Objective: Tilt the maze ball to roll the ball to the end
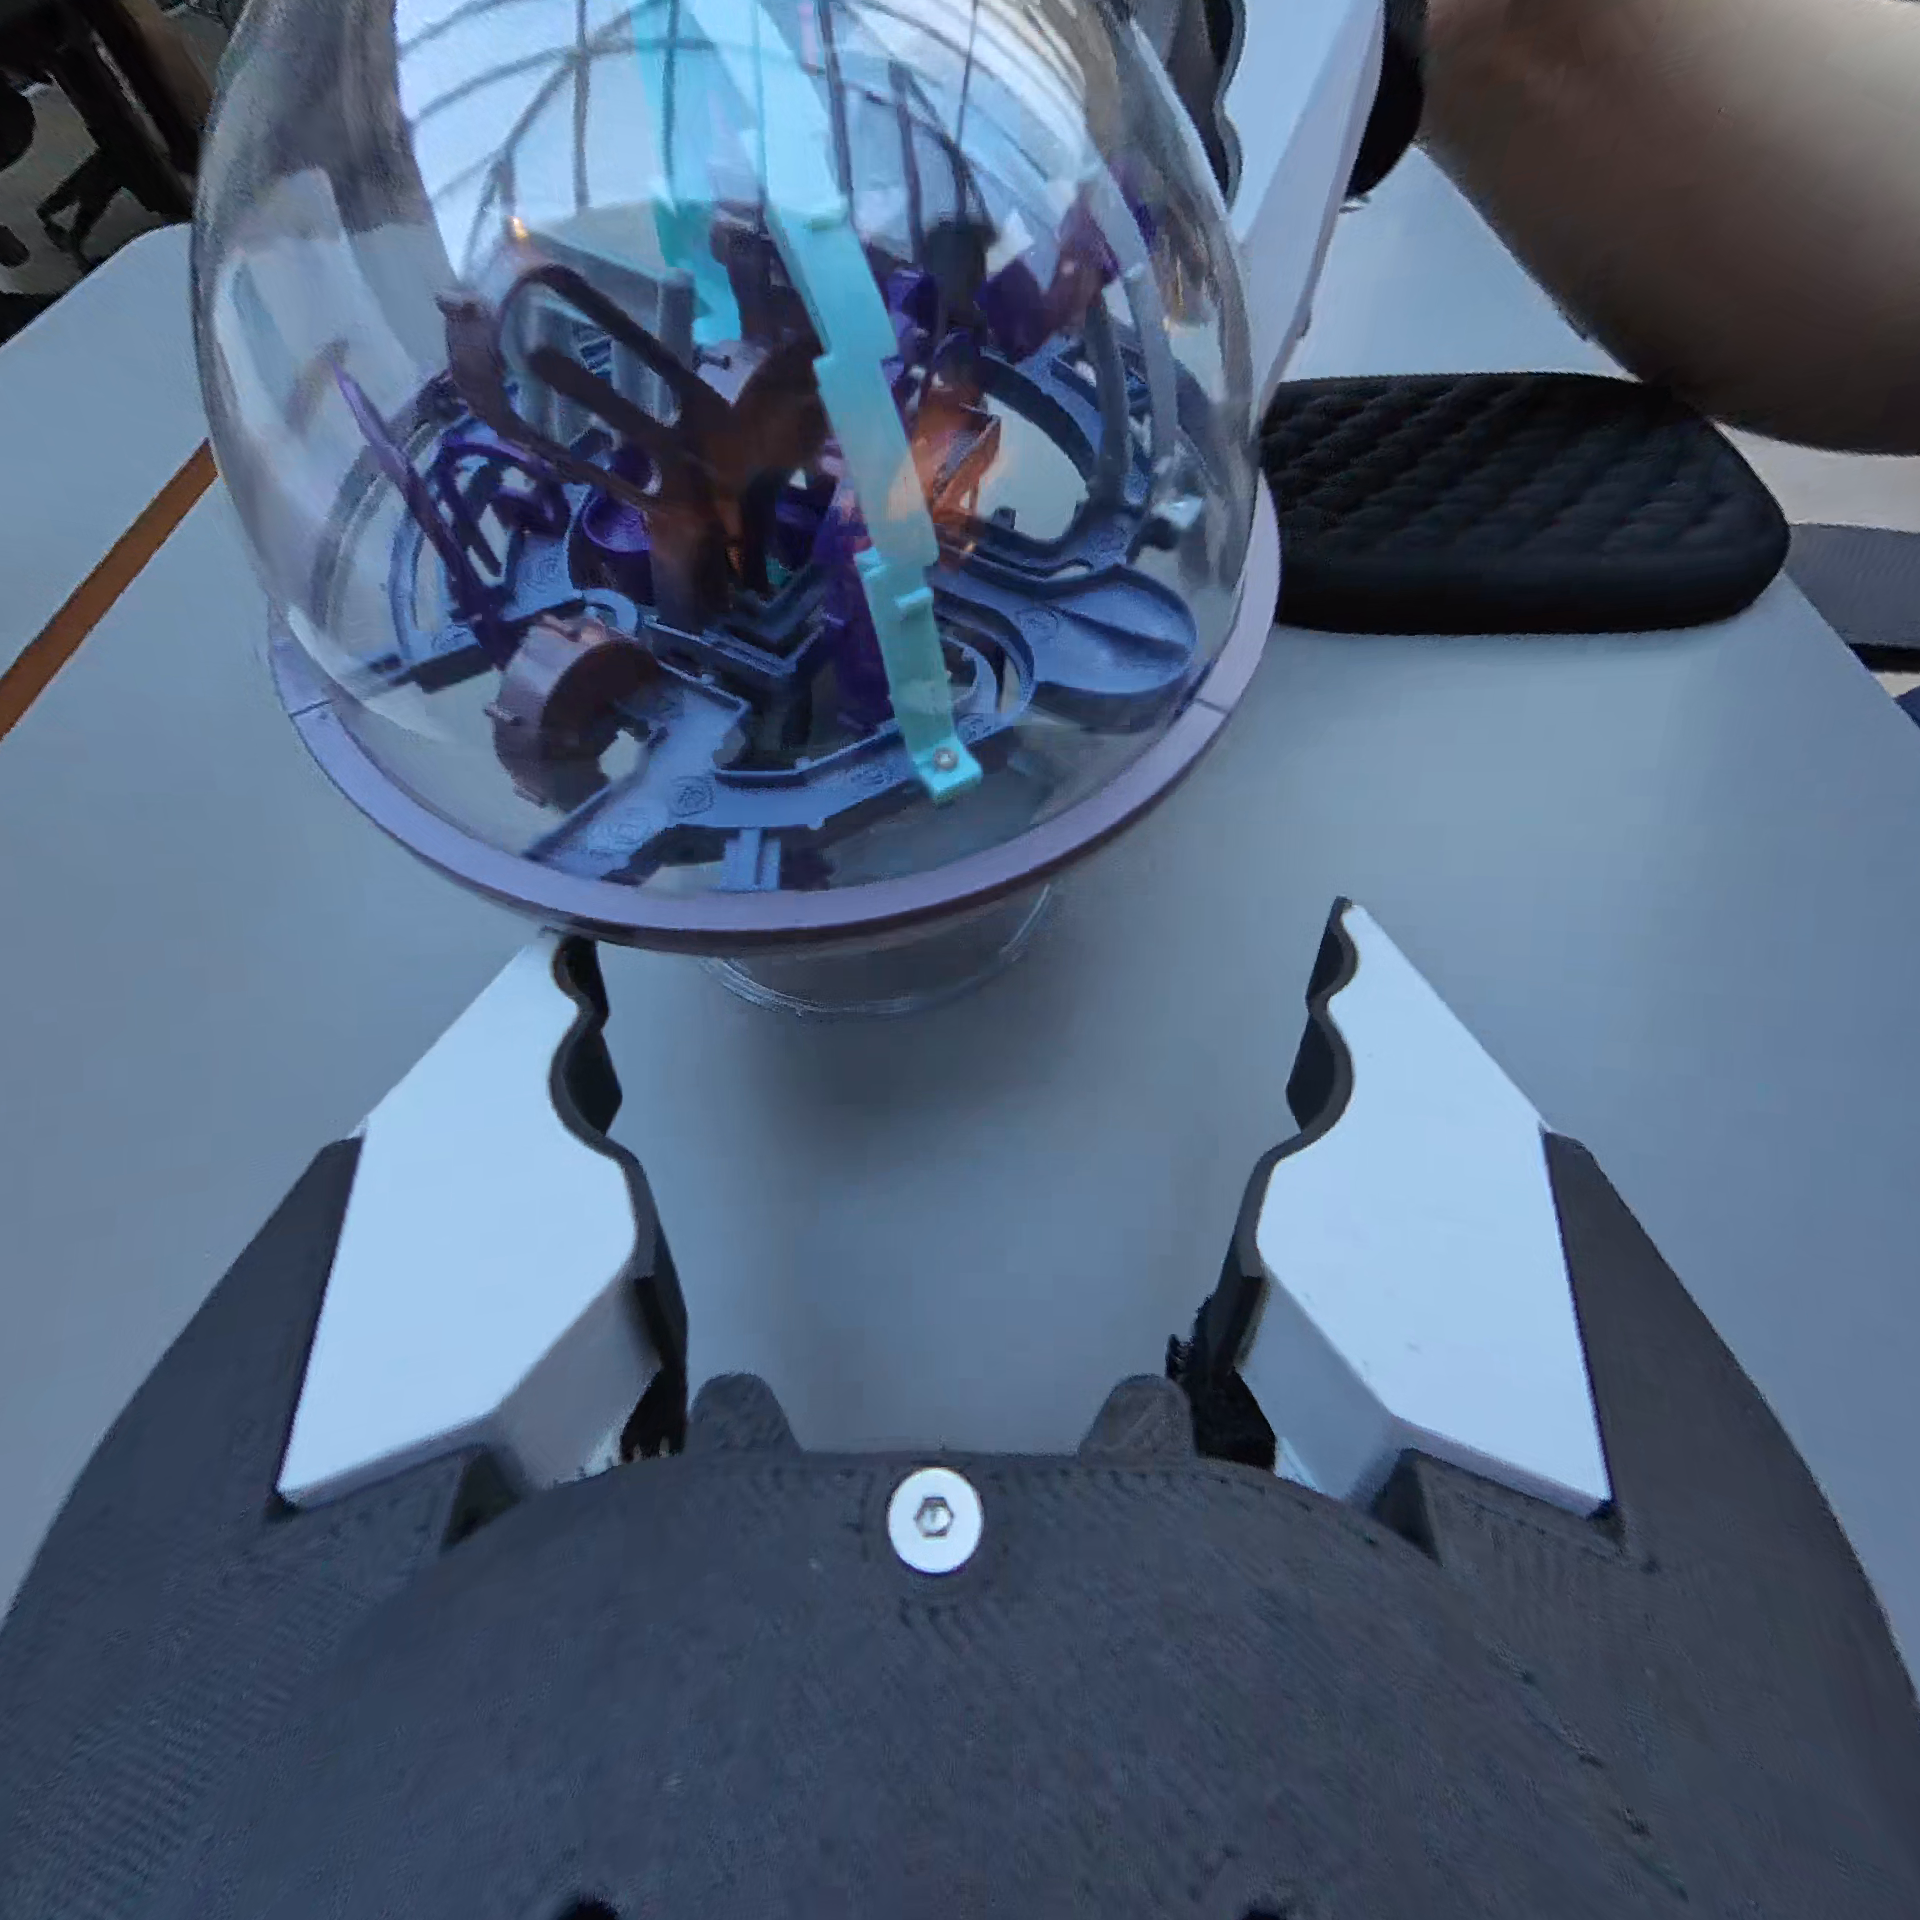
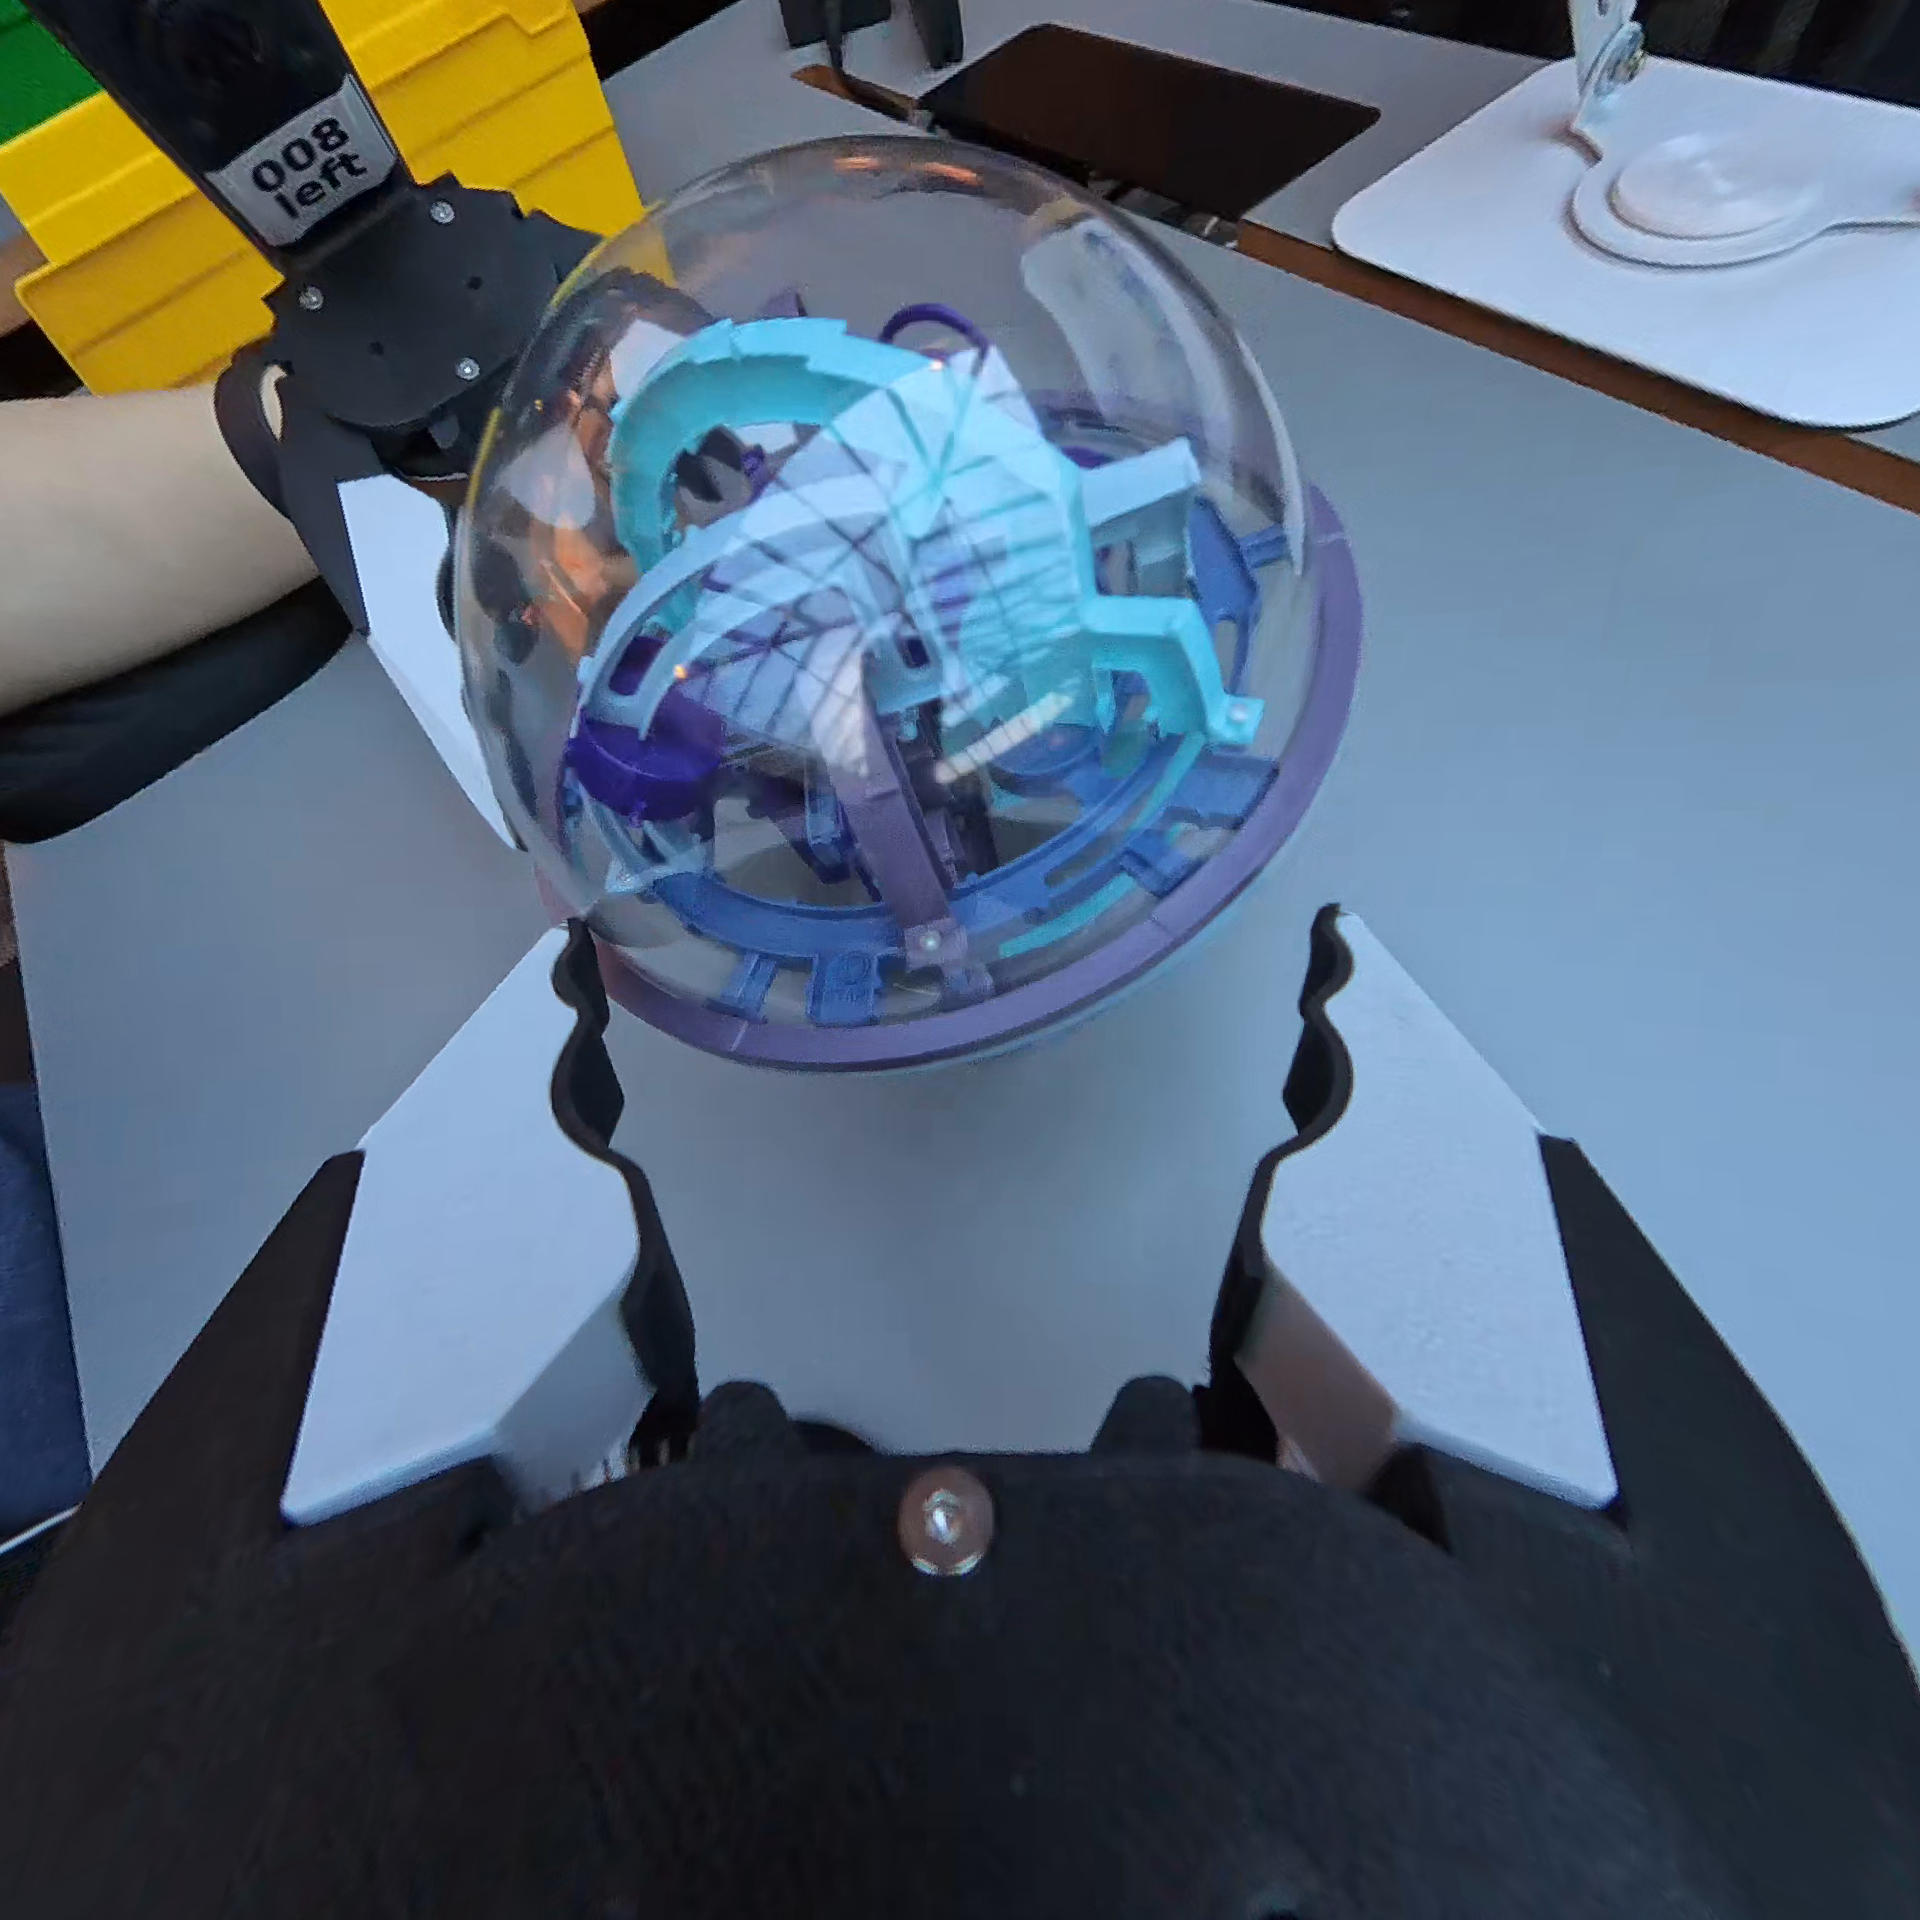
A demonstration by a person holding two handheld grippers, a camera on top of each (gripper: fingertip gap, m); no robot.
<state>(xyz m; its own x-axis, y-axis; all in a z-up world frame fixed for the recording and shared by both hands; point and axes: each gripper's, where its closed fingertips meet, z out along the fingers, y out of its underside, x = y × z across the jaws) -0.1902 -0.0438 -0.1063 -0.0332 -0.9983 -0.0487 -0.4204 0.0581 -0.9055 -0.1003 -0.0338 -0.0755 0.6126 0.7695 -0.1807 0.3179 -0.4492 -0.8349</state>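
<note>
The maze ball (image 1: pixel 727 468) is a clear sphere with a purple ring around its middle and blue, brown and teal tracks inside. It rests on a clear stand (image 1: pixel 883 982) on the grey table (image 1: pixel 1455 831). My left gripper (image 1: pixel 961 940) is open, with its fingertips at the ball's lower rim. In the right wrist view the ball (image 2: pixel 894 623) looks tilted, its ring low toward me. My right gripper (image 2: pixel 951 935) is open, and its left fingertip (image 2: pixel 571 945) is at the ring. The small rolling ball cannot be made out.
A black quilted pad (image 1: pixel 1507 499) lies right of the ball, under a forearm (image 1: pixel 1714 208). The left gripper's black body (image 2: pixel 384 312) is beyond the ball. A yellow bin (image 2: pixel 499 104), a dark mat (image 2: pixel 1143 114) and a white tray (image 2: pixel 1662 229) stand at the back.
</note>
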